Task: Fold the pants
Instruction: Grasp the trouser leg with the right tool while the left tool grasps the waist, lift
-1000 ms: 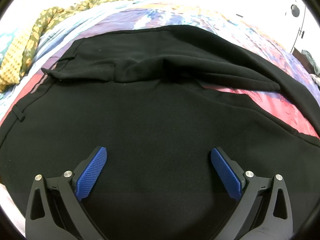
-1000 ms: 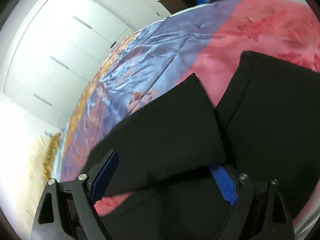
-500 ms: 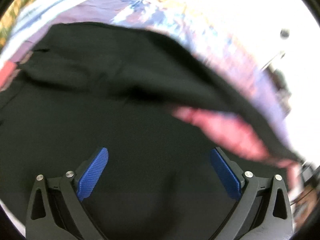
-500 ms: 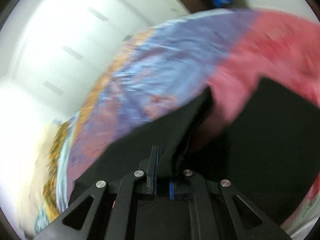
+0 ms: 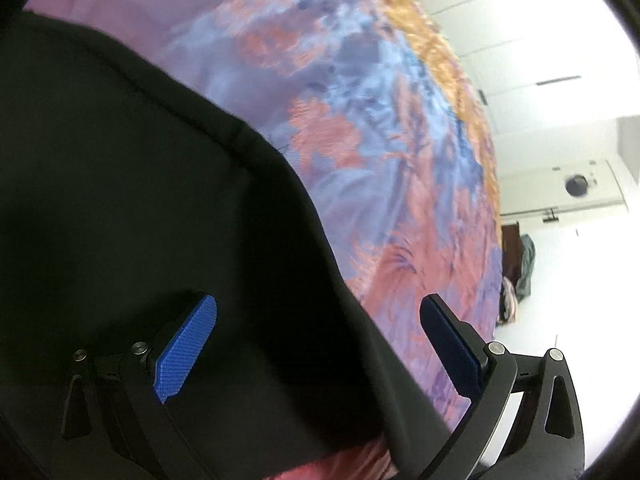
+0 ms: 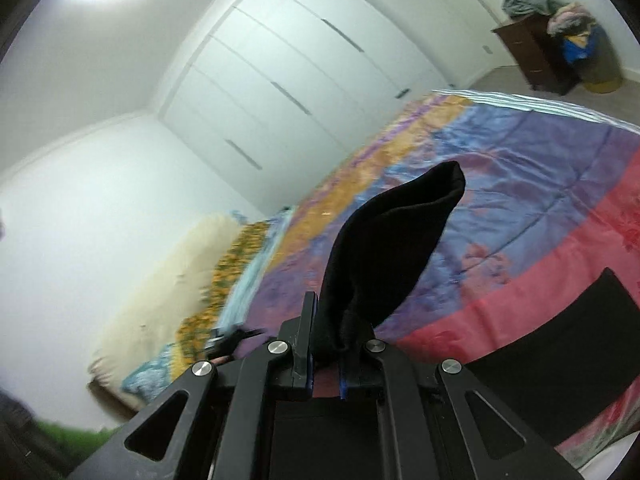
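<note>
The right gripper [image 6: 326,354] was shut tight on one end of the soft black cloth pants [image 6: 384,248]. That end stuck up from the middle of the right wrist view like a floppy ear. More of the same pants lay flat on the shiny red, purple and orange bed cover [image 6: 540,160] at the lower right of that view.

The pinch looked small (just a little bunch of cloth between the pads). So the cloth could slip out if it was pulled fast, and the leg would flop back down in a heap. The bed cover looked slippery too, so I think the flat part of the pants could slide along with the pull and the fold would come out crooked.

The left gripper [image 5: 318,350] was wide open and held nothing. Its two blue bumpy pads [image 5: 186,350] stood far apart near the bottom of the left wrist view, over the edge of the pants [image 5: 140,200]. If it did not hold that part down or grab it, nothing would keep the pants in place.

The pants were plain black, thick and soft. They filled the left half of the left wrist view, with a seam running near the edge. That view was blurry.
</note>
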The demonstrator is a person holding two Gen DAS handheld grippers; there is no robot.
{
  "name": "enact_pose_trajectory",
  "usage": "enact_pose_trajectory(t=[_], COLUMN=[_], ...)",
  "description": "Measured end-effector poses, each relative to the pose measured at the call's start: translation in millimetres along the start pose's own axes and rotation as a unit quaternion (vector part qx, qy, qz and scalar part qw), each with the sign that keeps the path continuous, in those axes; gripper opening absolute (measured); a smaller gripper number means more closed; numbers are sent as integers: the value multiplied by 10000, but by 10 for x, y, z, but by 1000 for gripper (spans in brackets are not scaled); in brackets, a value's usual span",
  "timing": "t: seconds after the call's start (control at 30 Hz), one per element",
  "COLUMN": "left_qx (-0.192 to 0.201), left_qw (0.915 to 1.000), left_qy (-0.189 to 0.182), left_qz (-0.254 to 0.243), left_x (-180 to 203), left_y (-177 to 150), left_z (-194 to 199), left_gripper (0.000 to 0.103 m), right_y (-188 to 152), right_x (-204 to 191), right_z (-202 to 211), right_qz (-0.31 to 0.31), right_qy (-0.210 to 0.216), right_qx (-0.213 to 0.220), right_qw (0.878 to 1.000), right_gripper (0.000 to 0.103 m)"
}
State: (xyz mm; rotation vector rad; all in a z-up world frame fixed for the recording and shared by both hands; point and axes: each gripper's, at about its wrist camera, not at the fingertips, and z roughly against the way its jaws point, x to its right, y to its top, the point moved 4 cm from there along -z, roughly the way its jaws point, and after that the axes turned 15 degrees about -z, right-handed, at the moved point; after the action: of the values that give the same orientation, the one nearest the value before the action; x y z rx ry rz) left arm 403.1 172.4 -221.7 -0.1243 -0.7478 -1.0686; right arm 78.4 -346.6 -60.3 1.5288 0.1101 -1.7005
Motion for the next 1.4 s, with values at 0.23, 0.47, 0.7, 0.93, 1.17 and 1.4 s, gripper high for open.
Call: enact_pose_trajectory(t=[0.23, 0.47, 0.7, 0.93, 1.17, 1.4], left_qx=[71, 1429, 1043, 589, 595, 561], left_qw=[9993, 9750, 9850, 9889, 9825, 9689], left_qy=[-30, -61, 643, 721, 1022, 1214], left_qz=[-373, -1699, -1214, -1158, -1442, -2084], left_x=[70, 539, -115, -288, -252, 0], left_y=[-75, -572, -2351, -2687, -2969, -3019], left_z=[176, 1778, 1915, 1627, 1683, 1580], left_gripper=[7, 7, 9, 7, 7, 7], right_y=[25, 413, 540, 288, 238, 239], right_x=[144, 562, 1122, 1826, 1957, 1917], right_z=[185, -32, -151, -76, -37, 70], right_qz=[64, 33, 137, 184, 7, 207], right_qy=[114, -597, -2161, -3691, -4074, -4516], right_qx=[-242, 73, -580, -1181, -1224, -844], right_qw=[9996, 9982, 9745, 9217, 9050, 8880], right_gripper=[9, 9, 9, 9, 9, 9])
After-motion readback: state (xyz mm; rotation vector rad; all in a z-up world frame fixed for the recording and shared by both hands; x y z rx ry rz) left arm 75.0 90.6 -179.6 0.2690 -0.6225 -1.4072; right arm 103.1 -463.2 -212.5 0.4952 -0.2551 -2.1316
